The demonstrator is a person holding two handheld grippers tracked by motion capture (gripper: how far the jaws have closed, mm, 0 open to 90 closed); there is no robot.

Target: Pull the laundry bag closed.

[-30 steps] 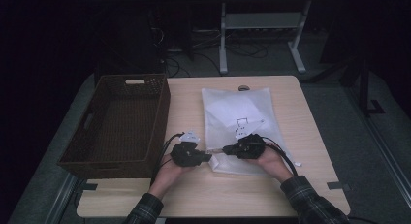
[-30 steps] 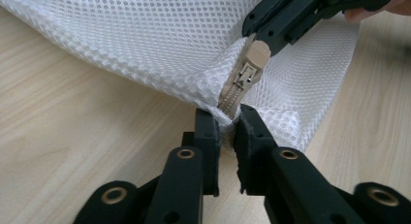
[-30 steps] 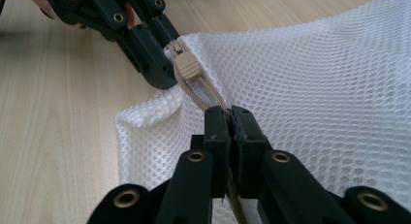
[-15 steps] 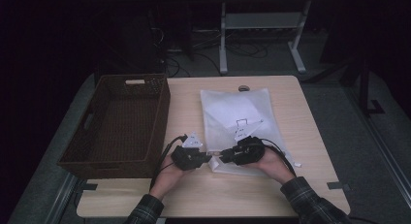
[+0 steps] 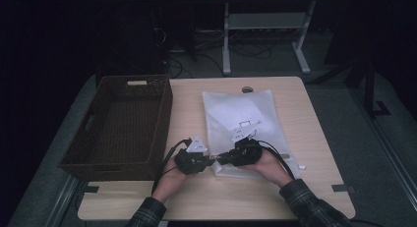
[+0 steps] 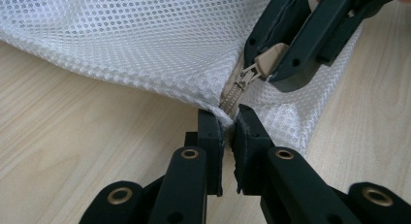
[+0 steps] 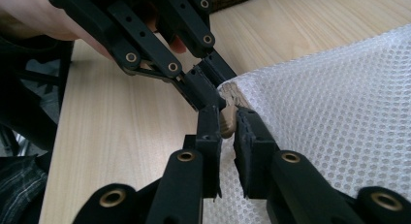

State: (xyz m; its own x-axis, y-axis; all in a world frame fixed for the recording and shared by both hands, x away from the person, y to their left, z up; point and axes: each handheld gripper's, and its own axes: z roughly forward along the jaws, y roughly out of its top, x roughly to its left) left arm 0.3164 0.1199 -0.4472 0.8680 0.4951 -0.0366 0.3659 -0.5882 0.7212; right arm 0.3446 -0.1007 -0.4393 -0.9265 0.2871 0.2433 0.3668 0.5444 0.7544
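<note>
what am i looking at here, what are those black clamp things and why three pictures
A person sits at a wooden table with a hand-held claw in each hand; no robot arm is involved. One picture comes from a camera above the table, and the other two from cameras riding on each claw.

On the table lie a brown wicker basket and a white mesh bag with a zipper.

The left claw is shut on the bag's corner at the zipper's end. The right claw has just been closing on the beige zipper pull, which sits between its jaws.
</note>
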